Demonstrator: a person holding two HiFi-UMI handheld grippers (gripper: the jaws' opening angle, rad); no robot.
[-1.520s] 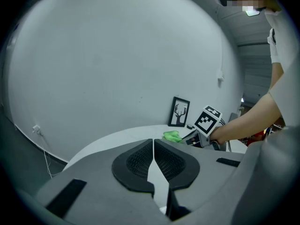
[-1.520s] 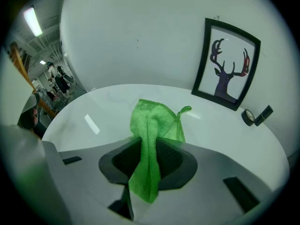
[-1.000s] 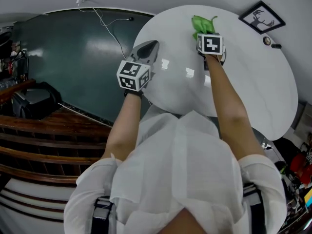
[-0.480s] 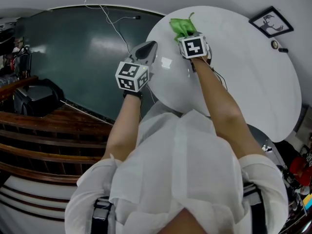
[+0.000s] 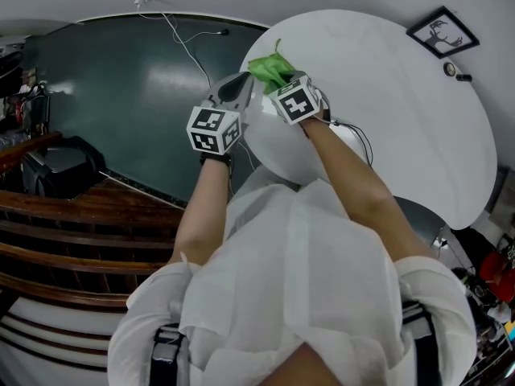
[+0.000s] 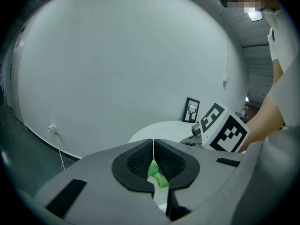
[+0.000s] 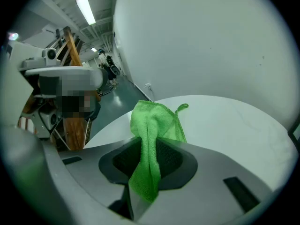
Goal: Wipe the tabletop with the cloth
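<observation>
A green cloth (image 5: 269, 68) lies bunched at the near left edge of the round white tabletop (image 5: 386, 111). My right gripper (image 5: 279, 84) is shut on it. In the right gripper view the cloth (image 7: 153, 123) runs up between the pads and spreads forward onto the table (image 7: 225, 121), its hanging loop pointing right. My left gripper (image 5: 239, 88) hovers just left of the cloth, by the table's edge. In the left gripper view its jaws (image 6: 153, 143) are shut with nothing between them. A strip of the cloth (image 6: 158, 178) shows beyond them.
A small framed picture (image 5: 442, 30) and two small dark items (image 5: 453, 71) sit at the table's far right. A cable (image 5: 181, 43) trails over the dark green floor to a wall socket. Wooden steps (image 5: 56, 223) rise at the left.
My right gripper has dragged the cloth leftward across the table, from its far middle to the left edge beside the left gripper. The left gripper has barely moved.
</observation>
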